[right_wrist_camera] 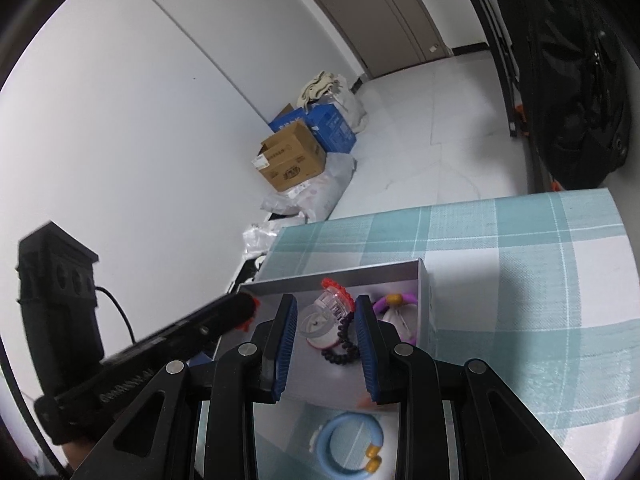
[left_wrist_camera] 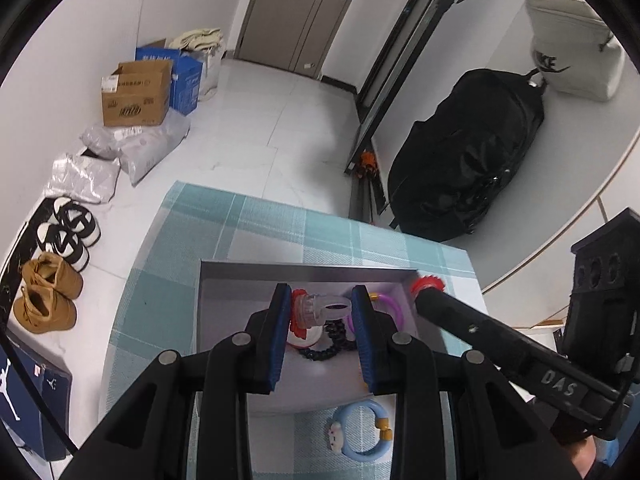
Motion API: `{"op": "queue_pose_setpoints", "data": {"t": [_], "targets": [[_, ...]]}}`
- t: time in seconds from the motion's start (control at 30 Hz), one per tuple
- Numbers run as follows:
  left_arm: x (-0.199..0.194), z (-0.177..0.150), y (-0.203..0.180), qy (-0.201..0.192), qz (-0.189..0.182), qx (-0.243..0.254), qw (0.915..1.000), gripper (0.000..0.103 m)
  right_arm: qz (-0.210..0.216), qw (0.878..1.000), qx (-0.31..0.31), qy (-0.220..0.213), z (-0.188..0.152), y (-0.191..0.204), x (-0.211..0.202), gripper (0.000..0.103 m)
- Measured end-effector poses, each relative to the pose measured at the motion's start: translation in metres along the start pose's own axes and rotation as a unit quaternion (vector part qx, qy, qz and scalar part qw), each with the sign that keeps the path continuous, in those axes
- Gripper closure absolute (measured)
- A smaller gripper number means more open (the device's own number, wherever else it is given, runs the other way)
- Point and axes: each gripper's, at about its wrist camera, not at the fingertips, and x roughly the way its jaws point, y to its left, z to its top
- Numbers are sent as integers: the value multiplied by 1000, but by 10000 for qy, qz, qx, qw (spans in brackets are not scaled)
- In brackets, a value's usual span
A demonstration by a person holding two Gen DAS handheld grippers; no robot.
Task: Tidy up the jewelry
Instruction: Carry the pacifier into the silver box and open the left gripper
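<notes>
Well, the left gripper (left_wrist_camera: 322,296) and right gripper (right_wrist_camera: 326,304) hang over the grey metal box (left_wrist_camera: 304,268), jaws a little apart, empty. The round blue plastic bracelet (left_wrist_camera: 362,430) lies outside it on the checked bench (left_wrist_camera: 240,220); a clumsy grab might shove it off.

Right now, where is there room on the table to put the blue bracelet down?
The checked cloth right of the grey box is bare. Inside the box it is crowded: a clear ring, black beads, a purple bracelet.
</notes>
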Motion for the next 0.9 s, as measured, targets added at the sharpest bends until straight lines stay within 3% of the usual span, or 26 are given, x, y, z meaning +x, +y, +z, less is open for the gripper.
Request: {"op": "queue_pose_setpoints", "data": {"t": [0.63, 0.73, 0.8, 0.9], "targets": [[19, 3, 2, 327, -214, -124, 9992, 78, -106, 9999, 36, 79, 0, -2, 3, 73], [22, 3, 2, 499, 11, -86, 9987, 76, -141, 9999, 21, 89, 1, -3, 2, 72], [21, 2, 3, 534, 49, -113, 9985, 74, -245, 9997, -29, 85, 1, -2, 1, 59], [18, 1, 6, 469, -140, -272, 9984, 56, -171, 9998, 94, 70, -1, -7, -3, 52]]}}
